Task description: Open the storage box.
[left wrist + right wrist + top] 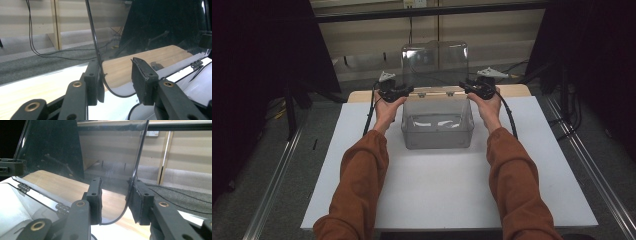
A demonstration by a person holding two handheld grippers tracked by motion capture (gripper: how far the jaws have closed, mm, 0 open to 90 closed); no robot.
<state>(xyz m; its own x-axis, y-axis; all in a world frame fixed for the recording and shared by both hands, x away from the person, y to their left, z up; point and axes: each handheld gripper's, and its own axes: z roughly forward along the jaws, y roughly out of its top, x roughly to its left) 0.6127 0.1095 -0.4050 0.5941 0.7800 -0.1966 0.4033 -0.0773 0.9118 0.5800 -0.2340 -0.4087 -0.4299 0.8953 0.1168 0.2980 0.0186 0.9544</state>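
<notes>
Tools [412, 91] [460, 86] flank upright lid [435, 62], long axis crosswise.

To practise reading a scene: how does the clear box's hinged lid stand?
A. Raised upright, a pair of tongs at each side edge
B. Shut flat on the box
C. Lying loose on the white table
A: the lid stands upright above the clear box, left tongs and right tongs at its side edges.
</notes>
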